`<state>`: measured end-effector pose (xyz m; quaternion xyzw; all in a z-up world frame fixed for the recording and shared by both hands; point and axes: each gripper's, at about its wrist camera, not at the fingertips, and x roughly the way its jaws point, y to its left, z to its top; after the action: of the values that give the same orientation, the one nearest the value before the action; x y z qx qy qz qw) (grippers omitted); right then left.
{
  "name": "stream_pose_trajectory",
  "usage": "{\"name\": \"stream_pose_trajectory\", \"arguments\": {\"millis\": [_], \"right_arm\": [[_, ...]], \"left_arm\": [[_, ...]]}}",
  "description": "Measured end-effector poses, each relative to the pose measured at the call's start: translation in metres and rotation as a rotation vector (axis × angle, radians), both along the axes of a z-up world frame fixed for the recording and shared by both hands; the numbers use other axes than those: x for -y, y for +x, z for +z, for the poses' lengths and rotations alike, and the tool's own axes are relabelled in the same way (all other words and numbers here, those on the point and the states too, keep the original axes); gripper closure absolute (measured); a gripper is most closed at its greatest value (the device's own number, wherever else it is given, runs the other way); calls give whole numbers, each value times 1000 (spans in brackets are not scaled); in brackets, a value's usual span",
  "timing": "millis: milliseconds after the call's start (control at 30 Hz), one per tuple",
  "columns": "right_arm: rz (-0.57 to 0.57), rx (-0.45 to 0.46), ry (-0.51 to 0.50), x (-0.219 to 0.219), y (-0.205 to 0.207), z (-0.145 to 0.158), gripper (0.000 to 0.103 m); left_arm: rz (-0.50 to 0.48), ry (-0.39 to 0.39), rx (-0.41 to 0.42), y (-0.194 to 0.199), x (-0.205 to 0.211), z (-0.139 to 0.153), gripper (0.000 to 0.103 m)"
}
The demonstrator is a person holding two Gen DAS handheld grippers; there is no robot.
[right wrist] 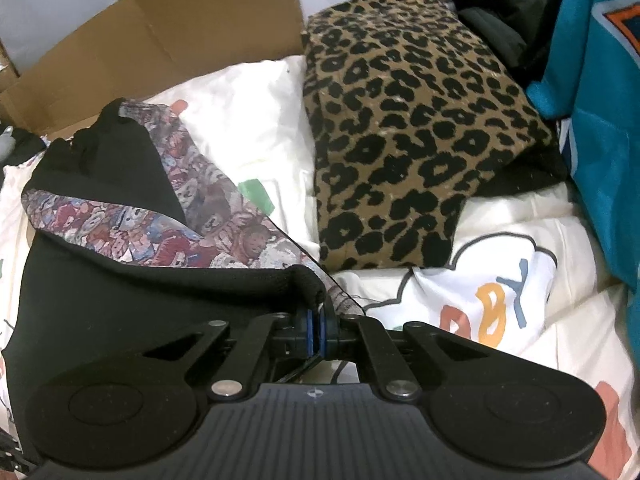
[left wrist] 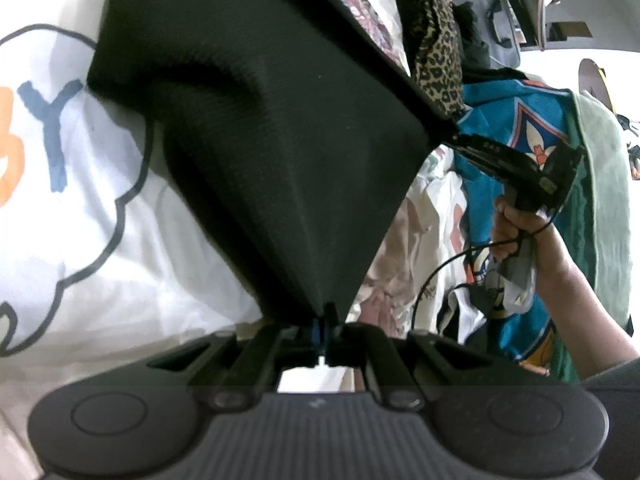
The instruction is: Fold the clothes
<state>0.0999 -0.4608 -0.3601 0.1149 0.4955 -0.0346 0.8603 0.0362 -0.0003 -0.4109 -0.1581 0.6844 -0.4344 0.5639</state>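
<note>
A black garment (left wrist: 280, 128) with a cartoon-print inner side (right wrist: 224, 232) hangs stretched between my two grippers above the bed. In the left wrist view my left gripper (left wrist: 326, 314) is shut on one lower corner of it. My right gripper (left wrist: 456, 138), held by a hand (left wrist: 520, 224), pinches the other corner further away on the right. In the right wrist view the right gripper (right wrist: 320, 320) is shut on a rolled black edge, and the black garment (right wrist: 100, 300) falls away to the left.
A folded leopard-print garment (right wrist: 412, 120) lies on the white printed bedsheet (right wrist: 500, 288) just beyond the right gripper. Teal printed fabric (right wrist: 600, 120) hangs at the right. A cardboard box (right wrist: 160, 32) stands behind, and dark clothes (right wrist: 496, 12) are piled at the back.
</note>
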Motion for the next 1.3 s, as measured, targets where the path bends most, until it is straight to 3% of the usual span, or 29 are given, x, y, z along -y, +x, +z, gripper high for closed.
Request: {"name": "stream_pose_trajectory", "arguments": {"millis": [267,333,433,500,767,933,1133,1300], "right_arm": [[-24,-62,16,10,3,-15,99],[-68,-89,51,18,5,-18,83],[-86,-106,68,26,3,-14,71],[-58,-97,48,26,2,-6,67],[-27,-62,49,20,-8,14,63],[-14,-7,70,22,-31,25,63],[9,60,108,27,-57,36,63],[51,124,127,28,-63,49,63]], "left_arm": [[-30,45,14,-1,9,-16,101],[-37,61,4,1,12,-15,100],[-49,92,-1,5,13,-9,94],[-63,117,15,11,13,0,83],[-98,211,141,55,15,67,64],[-85,269,203,88,26,118,62],[-25,390,256,116,42,171,57],[114,441,267,139,43,196,56]]}}
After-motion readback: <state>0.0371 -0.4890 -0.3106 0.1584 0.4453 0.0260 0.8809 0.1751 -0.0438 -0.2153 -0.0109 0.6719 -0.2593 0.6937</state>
